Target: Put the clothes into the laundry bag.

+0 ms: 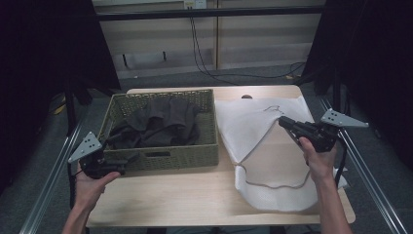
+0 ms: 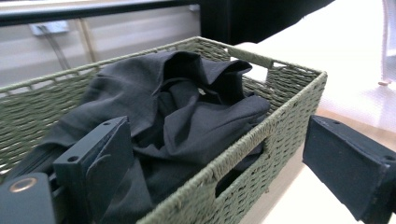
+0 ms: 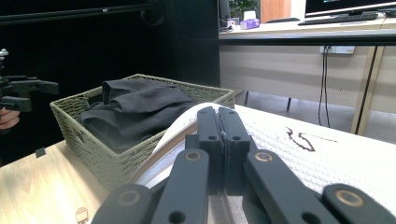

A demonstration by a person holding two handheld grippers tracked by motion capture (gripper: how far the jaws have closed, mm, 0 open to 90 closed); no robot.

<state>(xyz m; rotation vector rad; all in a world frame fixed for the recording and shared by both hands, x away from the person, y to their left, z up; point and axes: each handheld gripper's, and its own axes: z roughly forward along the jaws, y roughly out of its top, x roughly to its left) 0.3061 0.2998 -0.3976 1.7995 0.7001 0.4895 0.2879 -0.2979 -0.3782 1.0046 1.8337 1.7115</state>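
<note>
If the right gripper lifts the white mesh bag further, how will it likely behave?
The white mesh bag is probably floppy: where the right gripper pinches it, it folds over and drapes. It looks thin and likely light. Its dark drawstring lies loose, so it may dangle or snag.

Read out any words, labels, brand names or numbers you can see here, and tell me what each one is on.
No text can be read anywhere.
Green woven basket: no label.
Dark clothing in the basket: no tag or print to read.
White mesh bag: plain, just a dark cord.
Wall socket plate: too blurred to read.
Small purple item on the far desk: too small to read.
</note>
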